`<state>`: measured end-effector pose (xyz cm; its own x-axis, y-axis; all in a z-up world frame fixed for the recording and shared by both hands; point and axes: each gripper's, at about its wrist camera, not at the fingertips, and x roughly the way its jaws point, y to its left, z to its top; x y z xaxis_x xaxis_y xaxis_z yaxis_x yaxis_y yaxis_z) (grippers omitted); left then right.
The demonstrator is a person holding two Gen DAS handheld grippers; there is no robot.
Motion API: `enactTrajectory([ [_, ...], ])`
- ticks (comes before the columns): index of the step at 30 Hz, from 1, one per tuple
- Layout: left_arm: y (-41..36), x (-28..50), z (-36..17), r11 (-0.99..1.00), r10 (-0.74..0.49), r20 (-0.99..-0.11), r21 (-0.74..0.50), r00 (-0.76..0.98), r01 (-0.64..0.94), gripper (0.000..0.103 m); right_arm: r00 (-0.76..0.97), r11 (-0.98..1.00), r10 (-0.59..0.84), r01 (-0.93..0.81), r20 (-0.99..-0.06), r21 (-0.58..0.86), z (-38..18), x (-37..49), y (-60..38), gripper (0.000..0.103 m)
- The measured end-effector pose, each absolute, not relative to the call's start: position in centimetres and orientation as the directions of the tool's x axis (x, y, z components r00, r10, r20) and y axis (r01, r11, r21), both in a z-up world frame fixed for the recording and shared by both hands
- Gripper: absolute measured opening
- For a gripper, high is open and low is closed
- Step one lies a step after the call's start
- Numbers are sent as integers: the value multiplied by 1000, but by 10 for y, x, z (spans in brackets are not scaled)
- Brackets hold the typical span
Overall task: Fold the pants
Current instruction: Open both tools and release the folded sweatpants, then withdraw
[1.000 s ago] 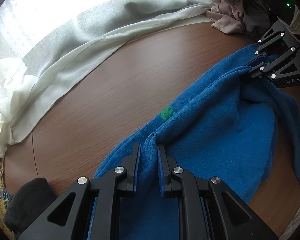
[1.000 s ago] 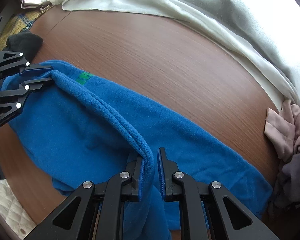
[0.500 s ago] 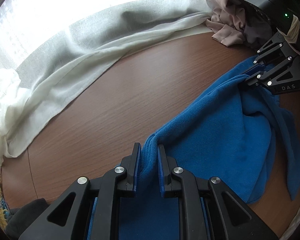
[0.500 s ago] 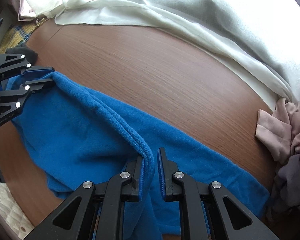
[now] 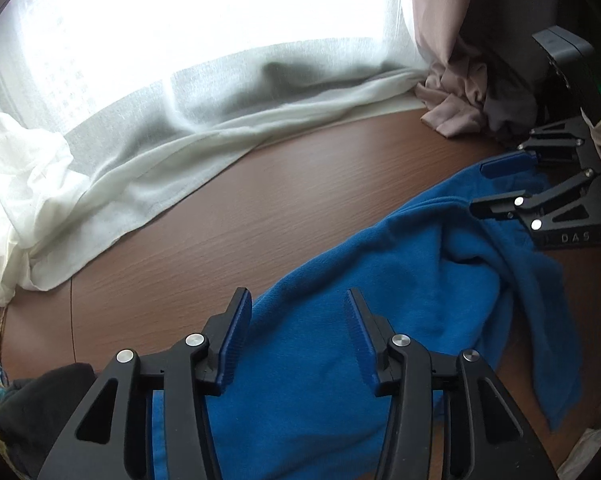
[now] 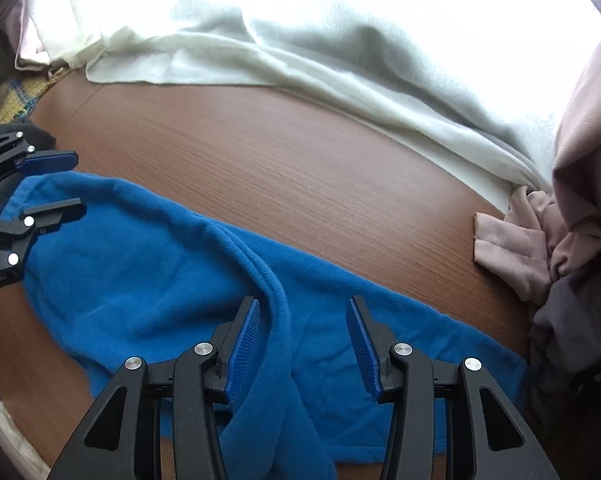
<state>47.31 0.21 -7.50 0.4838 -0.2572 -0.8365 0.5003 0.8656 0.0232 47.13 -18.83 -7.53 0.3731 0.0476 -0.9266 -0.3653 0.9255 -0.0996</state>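
White curtain pools on brown table; pink cloth (perhaps clothing) beside.

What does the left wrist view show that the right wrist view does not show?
Only the left wrist view: the right gripper, jaws opening, blue pants lying beneath them. Only the right wrist view: the left gripper, also opening above the pants. Both show the wooden table, white curtain, pink clothes.

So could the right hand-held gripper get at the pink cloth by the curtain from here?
Probably yes: bare table lies between the right hand-held gripper, its jaws opening over the blue pants, and the pink cloth.
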Motion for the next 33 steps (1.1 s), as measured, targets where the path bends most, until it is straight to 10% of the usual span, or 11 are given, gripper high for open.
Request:
enactTrajectory([
  [13,14,367,-21,893,-340,-752,-69,565,445,56,637,957,133,-282,-760,-69,-4,348,-173,46],
  [33,18,243,-61,866,-371,-773,-89,515,492,58,692,997,29,-69,-721,-26,-63,197,-158,46],
])
